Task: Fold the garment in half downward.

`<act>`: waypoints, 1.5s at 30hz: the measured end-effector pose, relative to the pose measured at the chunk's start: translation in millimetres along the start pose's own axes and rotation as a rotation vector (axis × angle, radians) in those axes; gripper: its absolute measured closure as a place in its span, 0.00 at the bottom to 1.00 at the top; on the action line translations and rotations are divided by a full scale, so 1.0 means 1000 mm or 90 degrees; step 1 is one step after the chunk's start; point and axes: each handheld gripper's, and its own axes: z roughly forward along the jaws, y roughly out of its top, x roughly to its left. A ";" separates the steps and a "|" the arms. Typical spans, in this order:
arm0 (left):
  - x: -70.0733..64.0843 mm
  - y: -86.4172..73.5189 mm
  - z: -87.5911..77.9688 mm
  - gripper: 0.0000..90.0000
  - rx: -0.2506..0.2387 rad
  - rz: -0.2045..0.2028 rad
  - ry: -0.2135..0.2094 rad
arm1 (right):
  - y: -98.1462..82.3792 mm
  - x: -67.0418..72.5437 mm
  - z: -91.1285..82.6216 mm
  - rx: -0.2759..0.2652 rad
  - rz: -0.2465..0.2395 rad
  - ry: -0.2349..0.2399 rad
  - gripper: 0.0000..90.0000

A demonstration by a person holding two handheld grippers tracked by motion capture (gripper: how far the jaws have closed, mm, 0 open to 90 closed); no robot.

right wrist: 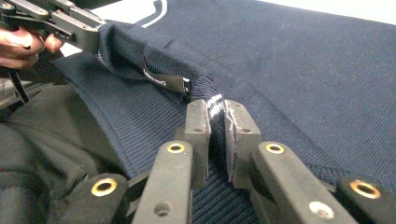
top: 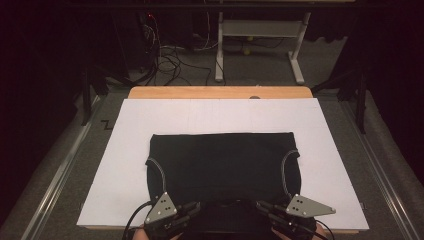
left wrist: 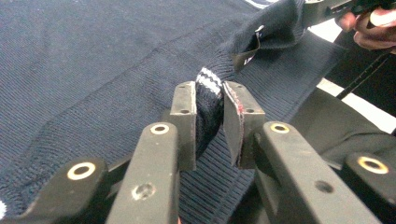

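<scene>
You've got both grippers clamped on the near edge of the dark navy knit sweater [top: 222, 160], low centre of the high view. Left gripper [left wrist: 209, 100] is closed on the ribbed collar band where the white stripes [left wrist: 208, 79] show; jaws are narrow with fabric pinched between the pads. Right gripper [right wrist: 217, 112] is likewise shut on the same striped collar rim, just past the black neck label [right wrist: 166, 80]. Holding the collar at two spread points probably keeps the edge taut and level so you can lift or fold it evenly. The sweater lies flat on the white board [top: 125, 165], sleeves tucked in, with pale seam lines curving at both sides. Fine rib knit, soft, bunching slightly between the grips.
</scene>
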 end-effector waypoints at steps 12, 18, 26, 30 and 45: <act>-0.003 0.000 -0.003 0.70 -0.010 0.004 0.000 | -0.004 0.003 -0.006 -0.016 0.013 -0.011 0.63; 0.006 -0.002 -0.001 0.59 -0.002 -0.009 0.010 | -0.006 -0.003 -0.002 -0.020 0.018 -0.053 0.46; 0.021 -0.005 0.002 0.50 0.004 -0.030 0.019 | -0.010 -0.012 -0.001 -0.024 0.037 -0.087 0.35; 0.024 -0.005 0.000 0.46 0.003 -0.031 0.023 | -0.011 -0.015 0.000 -0.024 0.039 -0.104 0.29; 0.050 -0.002 -0.013 0.25 -0.035 -0.047 0.071 | -0.012 -0.029 -0.004 -0.033 0.066 -0.156 0.15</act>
